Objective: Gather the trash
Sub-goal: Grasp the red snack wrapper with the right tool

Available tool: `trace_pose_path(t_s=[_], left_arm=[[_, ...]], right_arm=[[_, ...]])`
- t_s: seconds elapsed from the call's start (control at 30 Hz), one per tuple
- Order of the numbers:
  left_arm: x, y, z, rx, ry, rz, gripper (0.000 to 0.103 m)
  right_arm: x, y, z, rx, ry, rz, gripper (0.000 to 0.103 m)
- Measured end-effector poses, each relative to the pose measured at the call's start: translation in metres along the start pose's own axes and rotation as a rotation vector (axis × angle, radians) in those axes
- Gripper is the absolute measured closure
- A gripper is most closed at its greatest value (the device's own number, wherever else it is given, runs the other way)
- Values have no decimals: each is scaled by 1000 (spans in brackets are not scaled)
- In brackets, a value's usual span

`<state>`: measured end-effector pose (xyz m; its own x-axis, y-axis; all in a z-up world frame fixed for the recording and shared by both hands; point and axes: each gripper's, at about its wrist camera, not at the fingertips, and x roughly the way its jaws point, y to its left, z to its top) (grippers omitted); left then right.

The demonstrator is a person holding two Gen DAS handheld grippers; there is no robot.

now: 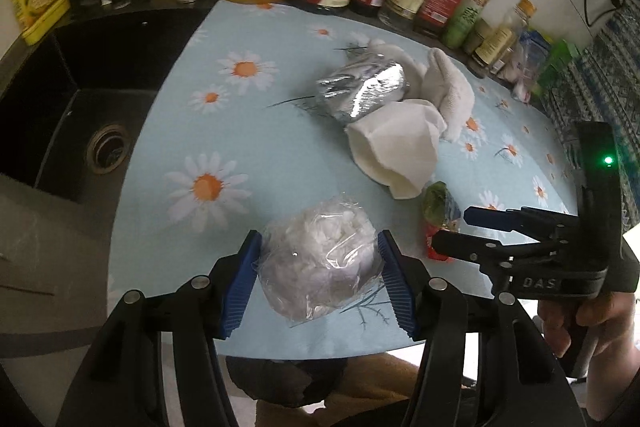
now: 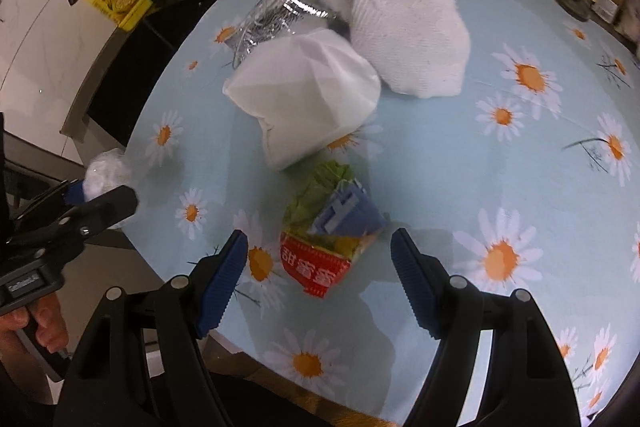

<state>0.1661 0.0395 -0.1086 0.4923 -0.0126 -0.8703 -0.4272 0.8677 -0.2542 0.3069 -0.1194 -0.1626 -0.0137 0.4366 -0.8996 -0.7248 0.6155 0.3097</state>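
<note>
Trash lies scattered on the daisy-print blue desk (image 2: 460, 155). A crumpled clear plastic bag wad (image 1: 320, 263) sits pinched between the left claw (image 1: 318, 281) pads, near the desk's front edge; it looks light, soft and slippery, so a squeeze across its bulk suits it. The right claw (image 2: 320, 283) stands spread on either side of a torn red-and-blue snack wrapper (image 2: 326, 239), apparently not touching. That wrapper looks thin and crinkly, best taken across its middle. A folded white tissue (image 2: 304, 95) lies farther back.

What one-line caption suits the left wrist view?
Left gripper clamps a crumpled clear plastic wad above the daisy-print cloth.
</note>
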Motion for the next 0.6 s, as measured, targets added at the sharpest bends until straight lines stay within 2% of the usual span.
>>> trace_pose_path(t_s=[0.23,0.27,0.37,0.6], left_arm=[[-1,9,-10,-39,24,-5,47],[0,9,-11,-38,27,-6,47],[0,9,-14,-37,35,-13,47],[-3,11,-18,-38,35,-25,47]], right_arm=[[10,9,4,-57,4,-51,29],[11,11,5,-65,5,-61,30],[12,14,5,-85,-1,-96,43],[11,16,2,-91,-7,-119,46]])
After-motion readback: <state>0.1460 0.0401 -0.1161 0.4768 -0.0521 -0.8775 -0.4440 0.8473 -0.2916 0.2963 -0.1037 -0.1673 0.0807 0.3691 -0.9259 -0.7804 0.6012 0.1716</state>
